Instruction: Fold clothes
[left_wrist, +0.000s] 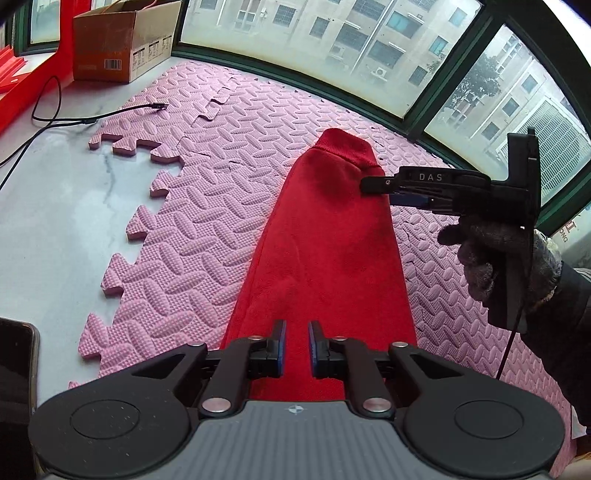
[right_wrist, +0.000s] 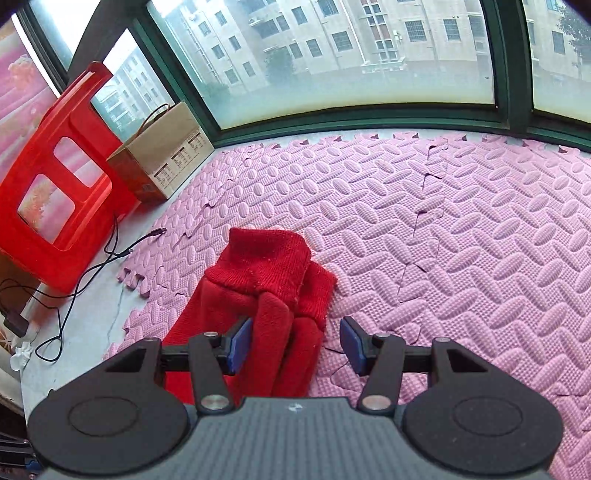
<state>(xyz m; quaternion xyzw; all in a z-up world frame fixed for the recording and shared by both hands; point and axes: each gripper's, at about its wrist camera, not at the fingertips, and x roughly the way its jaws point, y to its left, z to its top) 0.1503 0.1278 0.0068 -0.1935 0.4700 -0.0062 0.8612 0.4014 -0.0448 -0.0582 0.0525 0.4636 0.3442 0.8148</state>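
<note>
One red knitted garment (left_wrist: 325, 240) is seen lying lengthwise on the pink foam puzzle mat (left_wrist: 229, 192), folded into a long narrow strip, with its two ribbed cuffs (right_wrist: 273, 266) stacked at the far end. Two grippers are in view. The left gripper (left_wrist: 297, 345) is held low over the near end of the garment; its jaws are drawn almost together, a narrow gap being left between the blue pads, and whether cloth is pinched there cannot be told. The right gripper (right_wrist: 297, 345) is held over the cuff end, its jaws set about halfway apart, with a fold of the garment seen between the pads but not pressed by them. In the left wrist view this same gripper is seen from the side, carried by one gloved hand (left_wrist: 491, 258). Beside the mat, one cardboard box (right_wrist: 162, 166), one red plastic stool (right_wrist: 55, 177) and one black cable (left_wrist: 92, 120) are seen on the pale floor.
</note>
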